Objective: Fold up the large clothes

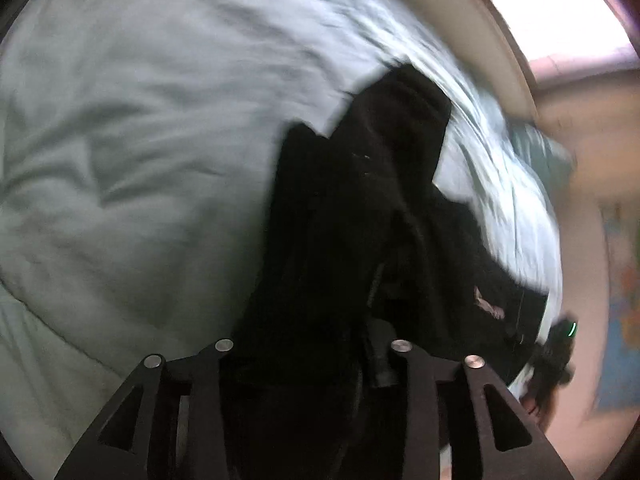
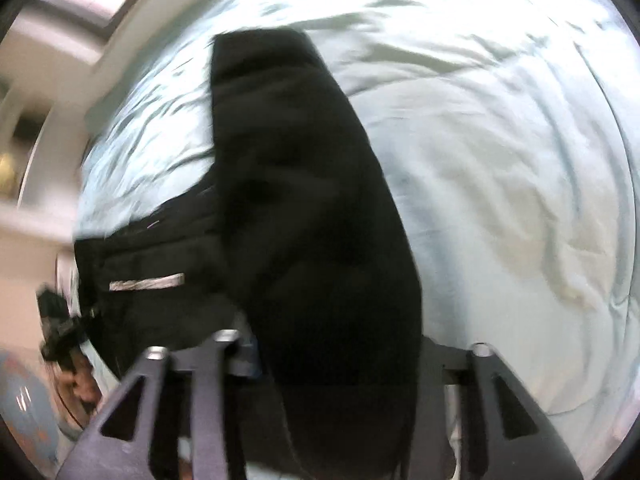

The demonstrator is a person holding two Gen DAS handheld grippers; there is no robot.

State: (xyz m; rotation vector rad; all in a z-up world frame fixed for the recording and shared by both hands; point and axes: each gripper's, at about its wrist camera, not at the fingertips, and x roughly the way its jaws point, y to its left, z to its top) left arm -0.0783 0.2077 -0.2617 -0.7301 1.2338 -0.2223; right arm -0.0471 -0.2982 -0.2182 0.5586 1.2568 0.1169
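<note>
A large black garment hangs from both grippers above a pale green bed cover. In the left wrist view my left gripper is shut on a bunched edge of the garment, which covers the fingertips. In the right wrist view my right gripper is shut on another edge of the black garment, which drapes over the fingers. A silver reflective strip shows on its left panel. The right gripper shows small at the far right of the left wrist view. The left gripper shows at the left of the right wrist view.
The rumpled bed cover fills most of both views. A beige wall and bright window lie past the bed's far edge. A blue patterned floor mat lies beside the bed. Both views are motion-blurred.
</note>
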